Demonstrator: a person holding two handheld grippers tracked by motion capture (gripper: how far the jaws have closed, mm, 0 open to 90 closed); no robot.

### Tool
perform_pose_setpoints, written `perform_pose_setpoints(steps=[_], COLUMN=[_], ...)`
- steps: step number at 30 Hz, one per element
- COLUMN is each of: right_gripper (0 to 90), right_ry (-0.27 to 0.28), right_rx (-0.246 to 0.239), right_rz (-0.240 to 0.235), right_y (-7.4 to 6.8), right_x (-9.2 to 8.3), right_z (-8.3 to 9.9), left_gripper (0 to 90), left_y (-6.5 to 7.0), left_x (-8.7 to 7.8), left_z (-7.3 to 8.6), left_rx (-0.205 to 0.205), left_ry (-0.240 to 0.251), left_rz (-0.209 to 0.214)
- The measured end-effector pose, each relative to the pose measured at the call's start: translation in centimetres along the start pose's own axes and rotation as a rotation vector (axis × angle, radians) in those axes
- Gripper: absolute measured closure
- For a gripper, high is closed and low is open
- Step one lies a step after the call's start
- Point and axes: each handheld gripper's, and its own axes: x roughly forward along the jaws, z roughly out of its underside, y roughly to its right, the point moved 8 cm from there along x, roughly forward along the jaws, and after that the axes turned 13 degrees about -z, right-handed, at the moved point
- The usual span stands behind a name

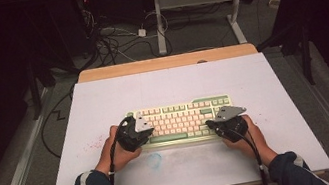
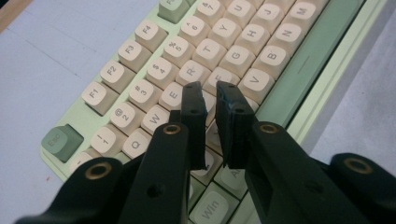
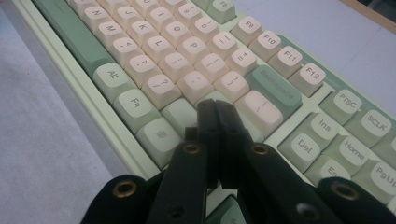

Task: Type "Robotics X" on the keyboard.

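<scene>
1. The keyboard [image 1: 182,120] – pale green case, cream and green keys – lies flat on the white desk [image 1: 103,102], near its front half and roughly centred between the two hands.
2. The left tool [image 2: 209,95] hangs over the keyboard's left end. In the left gripper view its jaws stand a narrow gap apart with nothing between them, tips just above the keys around E, R and D.
3. The right tool [image 3: 215,106] hangs over the keyboard's right end. In the right gripper view its jaws are pressed together and hold nothing, tips over the green key just below the long cream key beside Backspace.
4. Whether either tool's tips touch a keycap cannot be told.
5. In the high view the left hand [image 1: 118,153] and the right hand [image 1: 253,136] each grasp a tool – both sit at the keyboard's near edge.
</scene>
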Motion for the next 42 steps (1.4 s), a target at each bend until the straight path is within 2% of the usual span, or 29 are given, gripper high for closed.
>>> perform_pose_setpoints(steps=[7,10,15,20,22,24,25,27,29,32,36,37,39,40,42], right_gripper=[90.0,90.0,87.7,84.7,78.6,72.5,67.4,57.8,46.2,33.8,24.5,23.9,22.4,22.3,20.6], right_ry=[0.0,0.002,0.005,0.054,0.076,0.103,0.114,0.134,0.151,0.166,0.186,0.185,0.196,0.193,0.196], right_rx=[-0.001,0.002,0.0,-0.005,-0.014,-0.017,-0.019,-0.032,-0.037,-0.033,-0.011,-0.007,0.006,0.006,0.001], right_rz=[0.001,-0.003,-0.01,-0.006,0.004,0.01,0.011,0.047,0.058,0.085,0.128,0.134,0.138,0.145,0.15], right_y=[0.0,0.0,0.0,0.1,0.1,0.0,0.0,0.1,0.1,0.2,0.5,0.6,0.6,0.7,0.7], right_x=[0.0,0.0,-0.2,-1.1,-1.5,-2.0,-2.1,-2.5,-2.7,-2.8,-3.0,-3.0,-3.0,-3.1,-3.2], right_z=[0.0,0.0,-0.2,-1.0,-1.4,-1.8,-1.9,-2.3,-2.5,-2.6,-2.7,-2.7,-2.7,-2.7,-2.8], left_gripper=[75.1,69.2,56.3,46.4,39.4,35.1,31.0,26.8,20.5,17.2,15.7,15.7,15.7,15.7,15.7], left_y=[0.0,-0.1,-0.4,-0.6,-0.7,-0.7,-0.8,-0.7,-0.7,-0.6,-0.4,-0.3,-0.4,-0.2,-0.2], left_x=[-0.1,-0.1,-0.4,-0.7,-0.8,-0.9,-0.9,-1.0,-1.1,-1.2,-1.1,-1.1,-1.0,-1.1,-1.1], left_z=[0.0,-0.2,-1.1,-1.8,-2.0,-2.3,-2.3,-2.4,-2.5,-2.5,-2.2,-2.1,-2.1,-2.1,-2.1], left_rx=[0.017,0.013,0.001,-0.012,-0.013,-0.022,-0.021,-0.029,-0.027,-0.027,-0.008,-0.003,0.019,0.018,0.026], left_ry=[0.012,0.022,0.081,0.133,0.15,0.165,0.172,0.181,0.189,0.2,0.195,0.191,0.209,0.206,0.209], left_rz=[-0.008,-0.013,-0.029,-0.048,-0.066,-0.066,-0.076,-0.068,-0.071,-0.071,-0.075,-0.07,-0.092,-0.08,-0.086])
